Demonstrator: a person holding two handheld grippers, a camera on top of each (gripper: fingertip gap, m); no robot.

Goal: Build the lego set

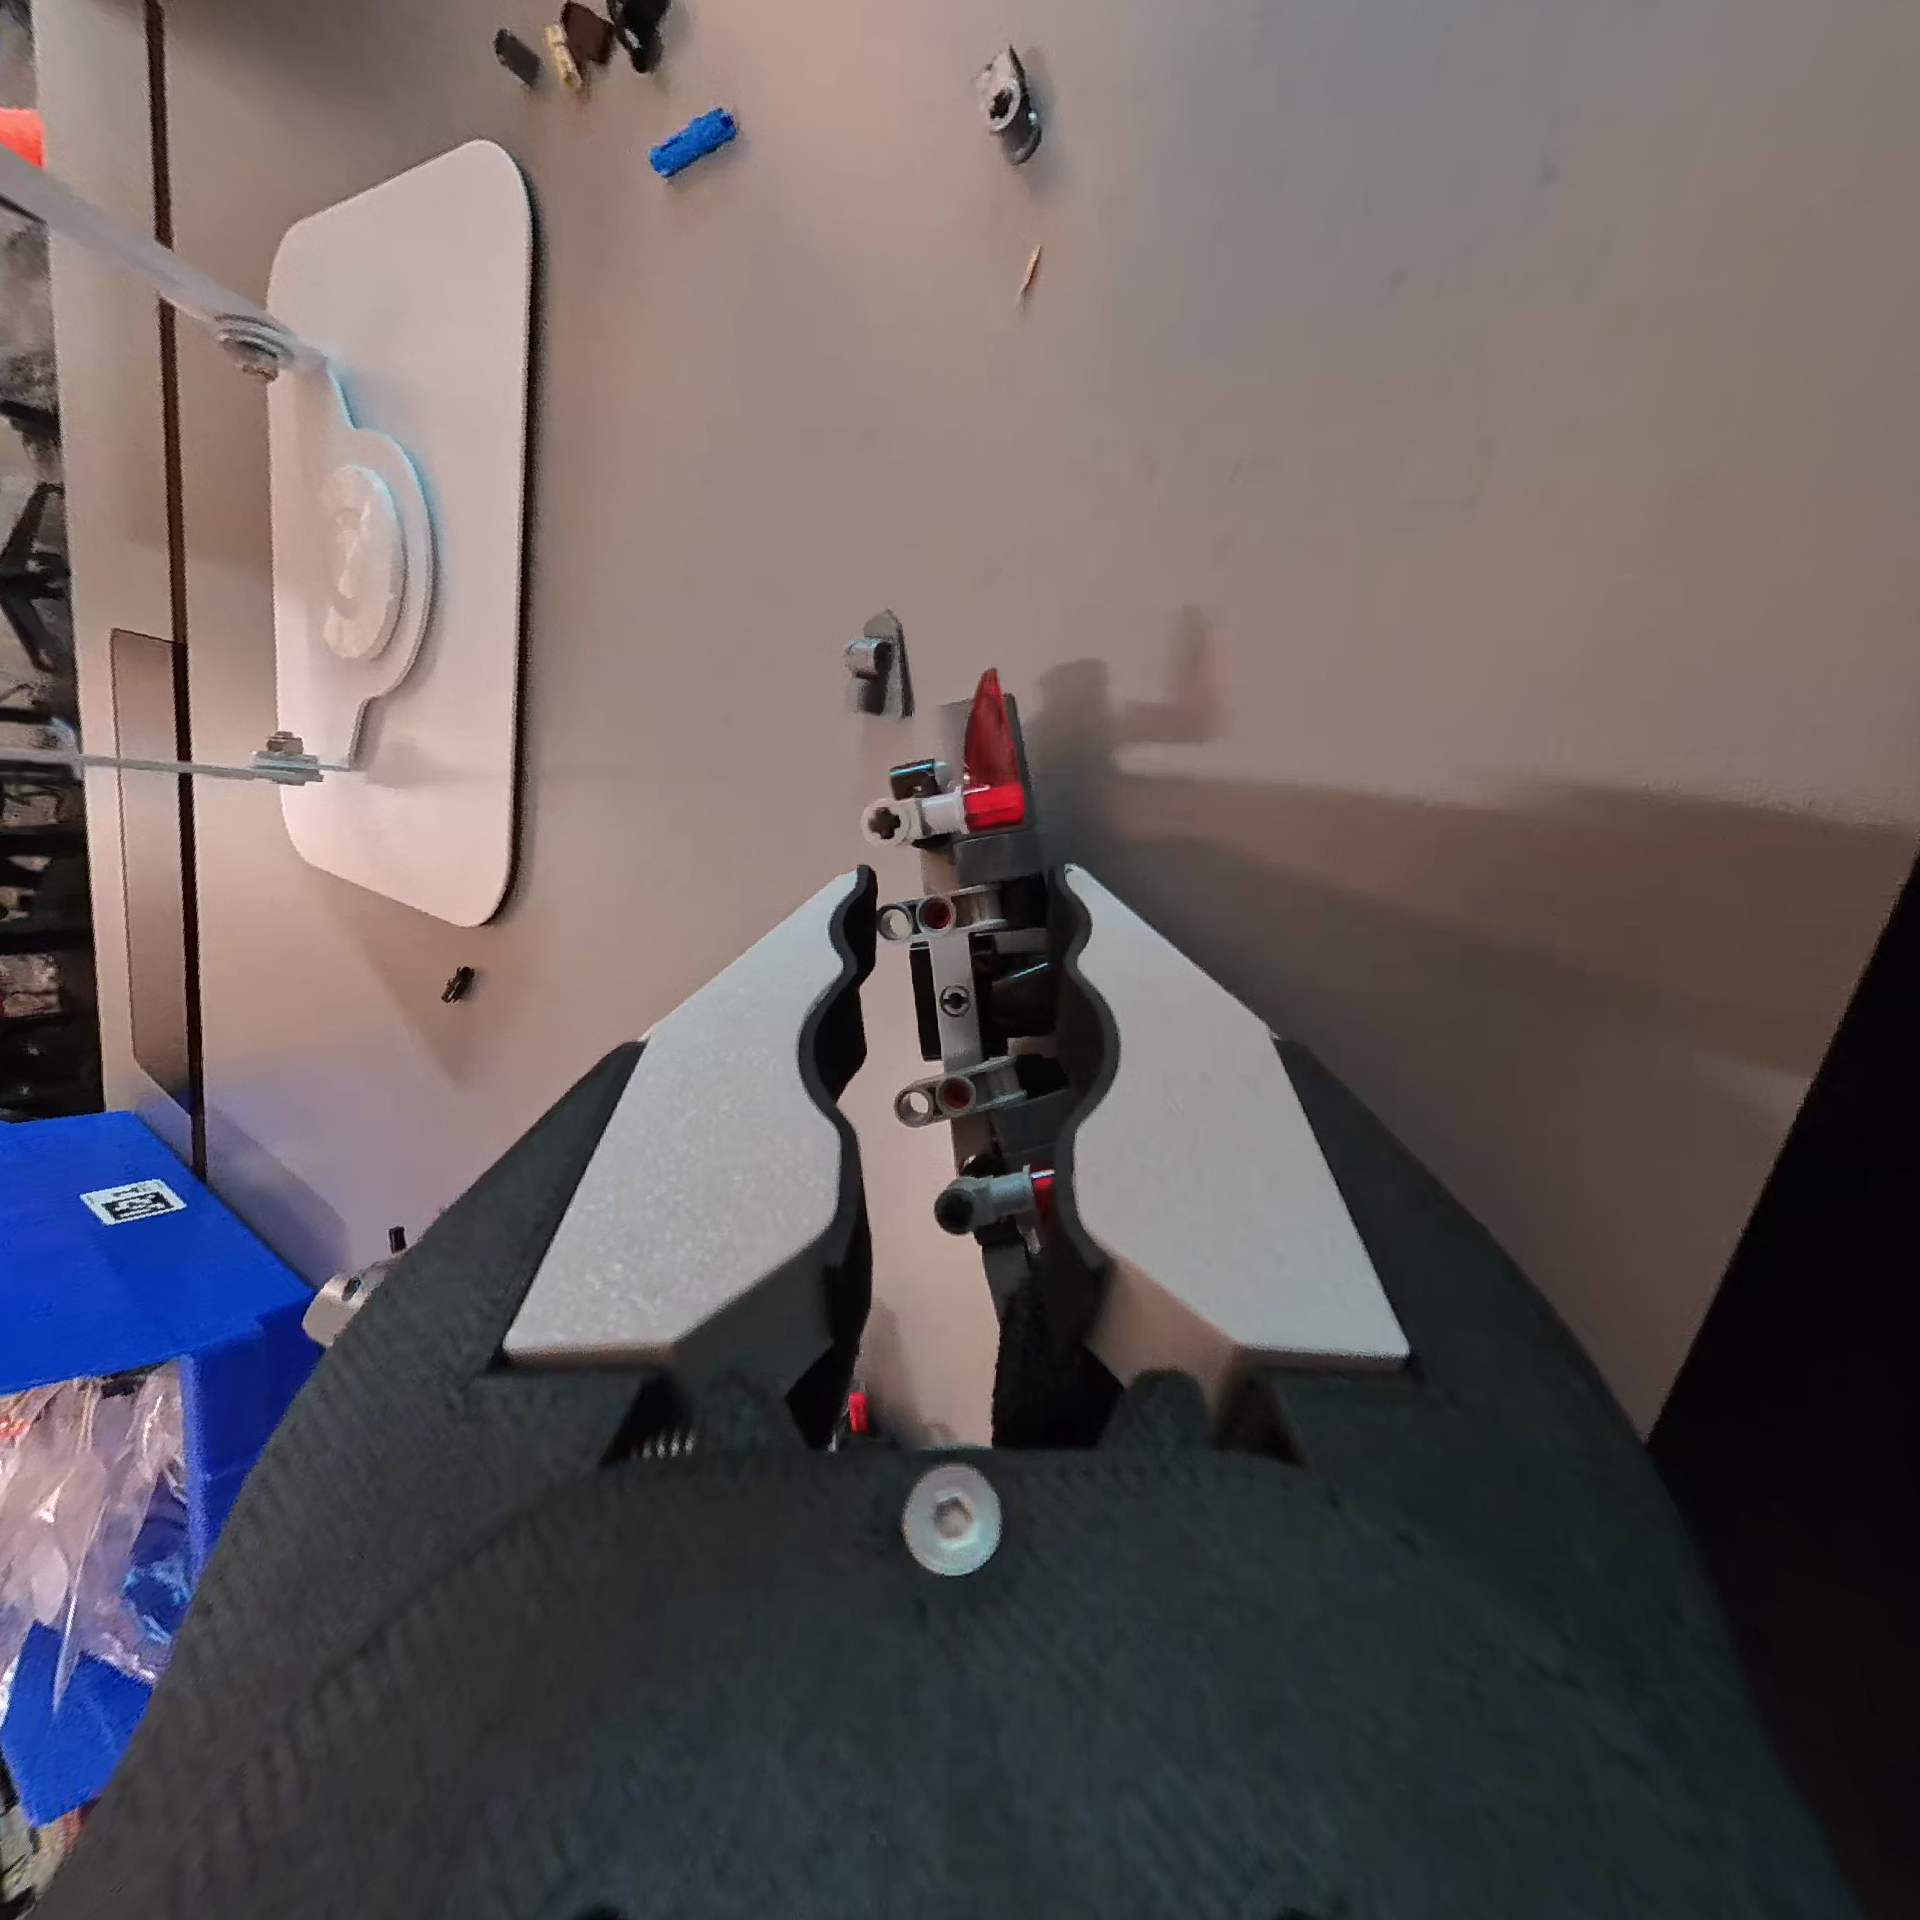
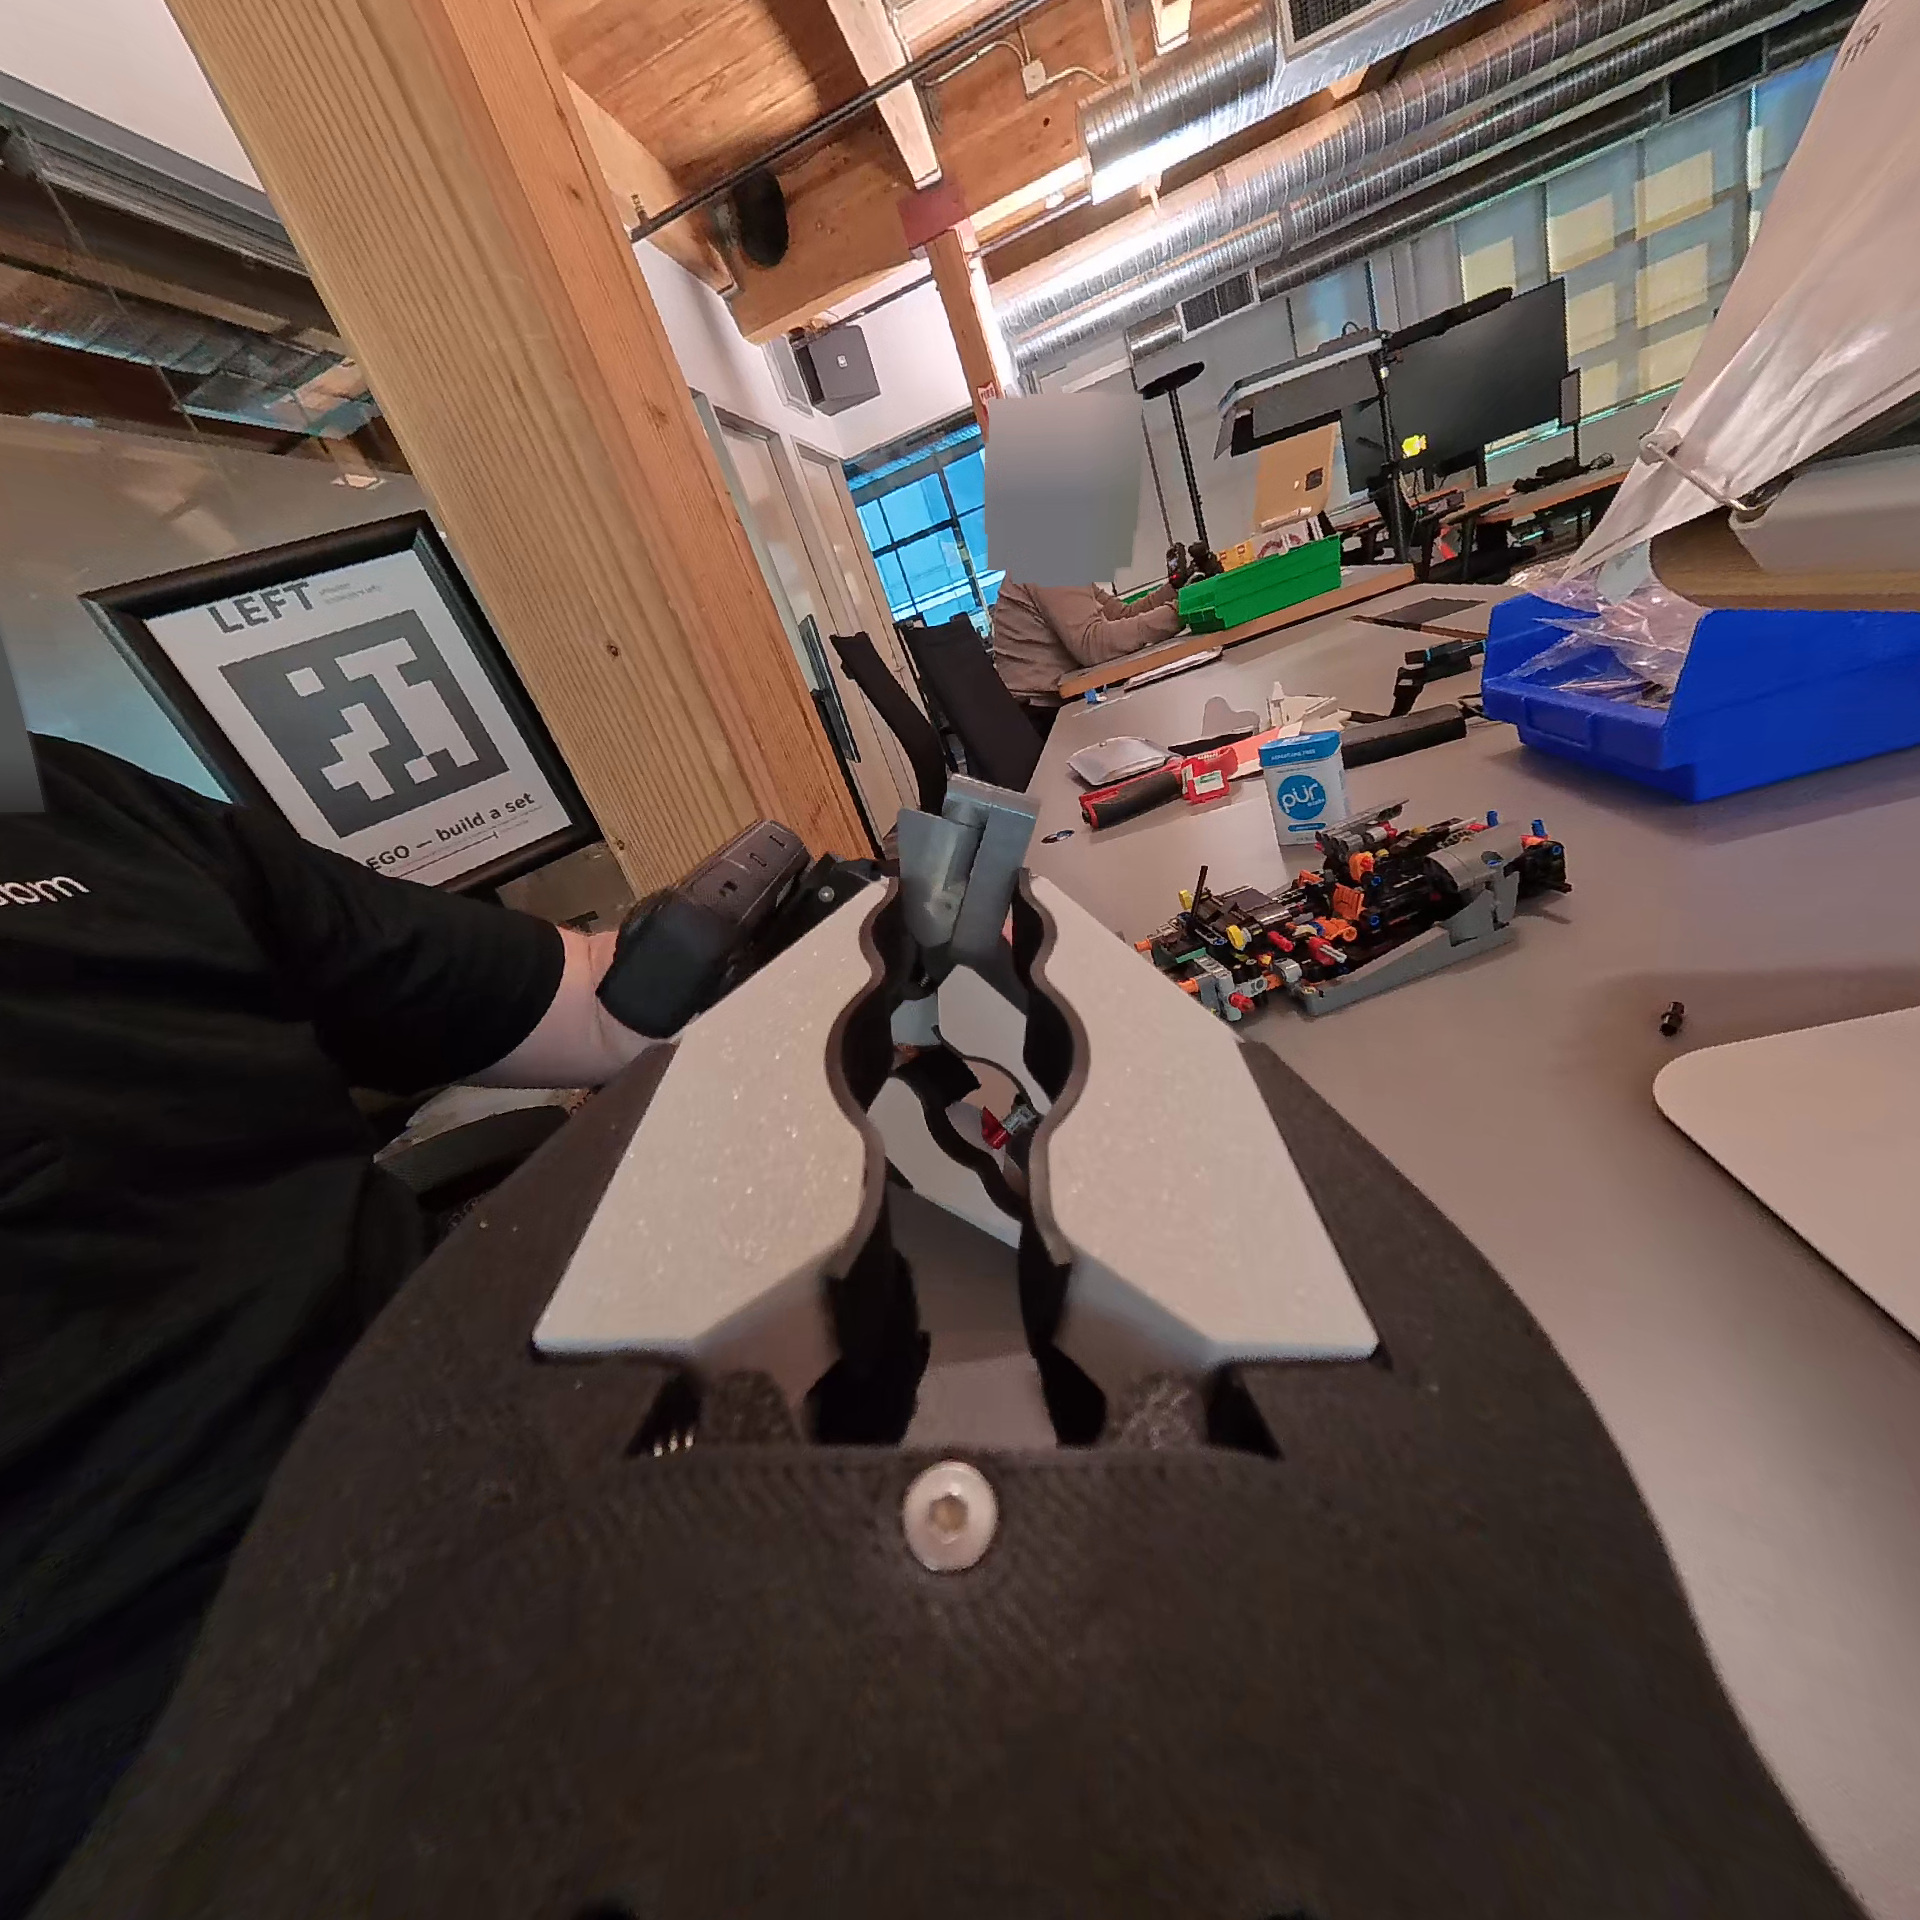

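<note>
In the left wrist view my left gripper [image 1: 961, 883] is shut on a long grey-and-black lego sub-assembly [image 1: 961, 1003] with red pins and a clear red tip, held above the grey table [image 1: 1299, 416]. In the right wrist view my right gripper [image 2: 958, 894] is shut on a dark grey lego piece [image 2: 971, 847] that sticks out past its tips. The left gripper [image 2: 717, 920], in a person's hand, shows just beyond it. A half-built lego car chassis [image 2: 1351, 920] lies on the table [image 2: 1455, 1143] to the right.
Loose pieces lie on the table: a blue pin [image 1: 694, 140], a grey connector [image 1: 1010, 104], a dark grey piece [image 1: 881, 675], a small black pin [image 2: 1671, 1018]. A white mat [image 1: 405, 520] [image 2: 1818, 1132], a blue bin of bags [image 2: 1714, 696] [image 1: 125, 1247] and a white container [image 2: 1304, 795] stand nearby. My hands' fingertips stand some 15 centimetres from each other.
</note>
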